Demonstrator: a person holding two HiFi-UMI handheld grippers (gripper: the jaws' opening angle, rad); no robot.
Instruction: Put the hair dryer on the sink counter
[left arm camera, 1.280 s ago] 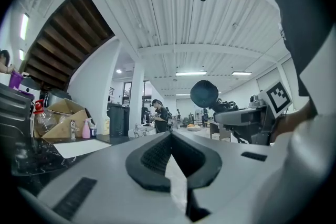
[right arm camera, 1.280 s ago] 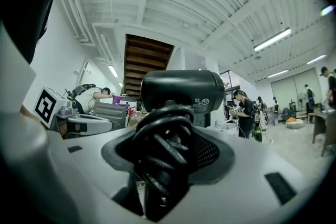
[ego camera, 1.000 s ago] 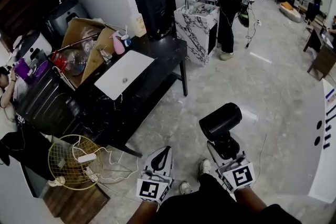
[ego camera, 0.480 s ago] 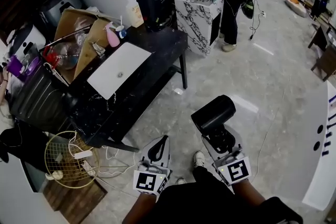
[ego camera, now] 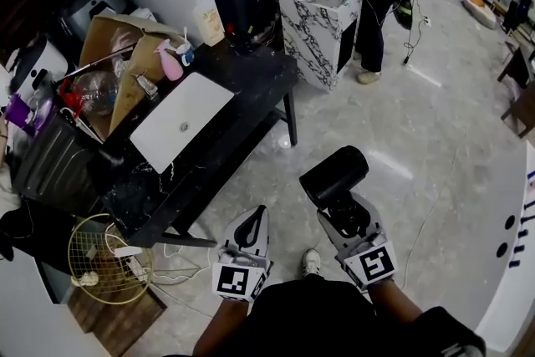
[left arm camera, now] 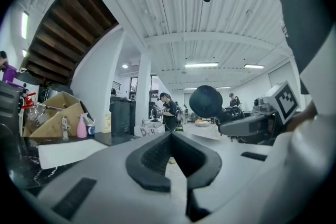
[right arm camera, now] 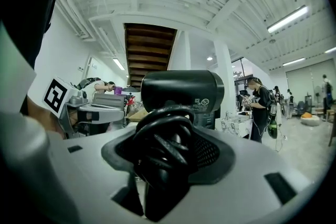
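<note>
readable text: none | hair dryer (right arm camera: 181,93): small white print and round symbols on barrel; too small to read | elsewhere: nothing legible

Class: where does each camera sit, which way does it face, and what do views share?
Head view: on the head, facing steeply down at floor and sink counter; arms, left gripper, right gripper.
Left gripper view: on that gripper, level, toward the counter; right hand.
Right gripper view: on that gripper, level, at its hair dryer; left hand.
Shared: the hair dryer, in all three.
</note>
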